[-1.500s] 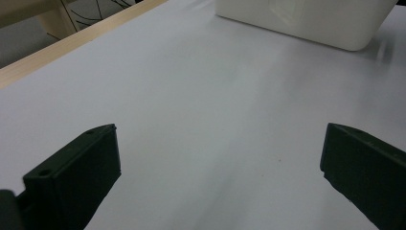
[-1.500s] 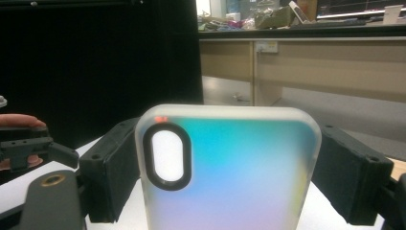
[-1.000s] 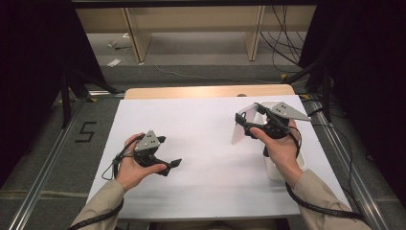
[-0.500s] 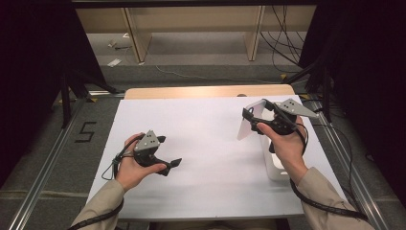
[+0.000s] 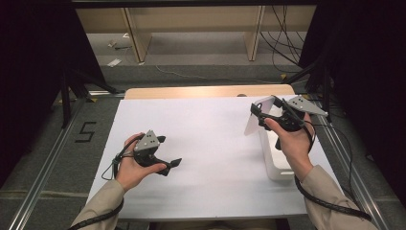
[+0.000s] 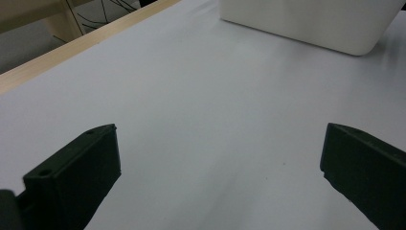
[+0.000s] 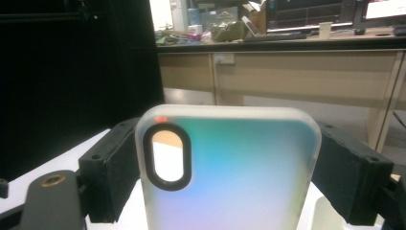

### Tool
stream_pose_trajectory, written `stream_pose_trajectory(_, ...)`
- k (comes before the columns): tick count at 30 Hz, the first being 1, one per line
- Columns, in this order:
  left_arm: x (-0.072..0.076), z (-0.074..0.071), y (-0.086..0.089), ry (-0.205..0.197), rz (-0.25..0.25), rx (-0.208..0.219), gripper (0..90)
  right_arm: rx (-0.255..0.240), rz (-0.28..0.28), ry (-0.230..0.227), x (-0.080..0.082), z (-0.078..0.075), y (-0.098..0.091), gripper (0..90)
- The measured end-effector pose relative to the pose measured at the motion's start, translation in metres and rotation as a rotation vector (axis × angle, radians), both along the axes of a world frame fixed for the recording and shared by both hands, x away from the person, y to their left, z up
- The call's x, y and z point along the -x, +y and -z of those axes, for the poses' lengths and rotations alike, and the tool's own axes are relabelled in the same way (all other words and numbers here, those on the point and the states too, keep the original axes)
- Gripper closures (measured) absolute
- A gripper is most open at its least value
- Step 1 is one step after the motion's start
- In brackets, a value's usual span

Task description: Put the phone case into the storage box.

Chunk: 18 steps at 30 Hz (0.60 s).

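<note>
Right gripper [image 5: 261, 115] raised above the far right part of the worktop [image 5: 206, 143], fingers [image 7: 107, 167] clamped on the two long edges of a phone case [image 7: 230, 167]. Case held upright off the surface, frosted and translucent with a faint blue-green sheen, rounded corners, a black-rimmed oval camera cutout near one upper corner. Seen from above as a pale tilted panel [image 5: 253, 120] just left of the right hand [image 5: 292, 143], over the far end of a white box [image 5: 277, 165]. Box resting on the worktop near its right edge, partly covered by hand and forearm; same box visible as a white rounded block [image 6: 311, 24] at the top of the left gripper view.

Left gripper [image 5: 170, 151] low over the near left part of the worktop, held in the left hand [image 5: 131, 165], grey three-cornered plate on top, cable trailing toward the sleeve. Fingers [image 6: 76, 177] wide apart, nothing between them but bare white surface. Well apart from the case and the box.

Worktop covered by a white sheet, a strip of light wood showing along the far edge. Beyond it grey floor, wooden furniture legs, loose cables; a "5" marked on the floor at the left.
</note>
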<state>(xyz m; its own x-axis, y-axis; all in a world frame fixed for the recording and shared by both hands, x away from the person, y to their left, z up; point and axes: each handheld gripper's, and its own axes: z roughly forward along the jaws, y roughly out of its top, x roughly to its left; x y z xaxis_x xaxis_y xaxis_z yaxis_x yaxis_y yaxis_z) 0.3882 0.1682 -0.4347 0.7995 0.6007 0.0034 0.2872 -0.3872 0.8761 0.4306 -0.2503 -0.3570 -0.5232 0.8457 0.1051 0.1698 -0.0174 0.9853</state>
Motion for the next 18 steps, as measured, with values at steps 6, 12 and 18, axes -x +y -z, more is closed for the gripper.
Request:
stream_pose_trajectory(6, 0.000, 0.000, 0.000, 0.000, 0.000, 0.002, 0.0, -0.002, 0.022, -0.003, -0.002, -0.001, -0.007, 17.8)
stream_pose_trajectory(12, 0.000, 0.000, 0.000, 0.000, -0.002, 0.002, 0.0, -0.003, 0.040, -0.006, -0.003, -0.003, -0.012, 17.8)
stream_pose_trajectory(18, 0.000, 0.000, 0.000, 0.000, -0.001, 0.003, 0.0, -0.008, 0.058, -0.012, -0.005, -0.004, -0.018, 17.8)
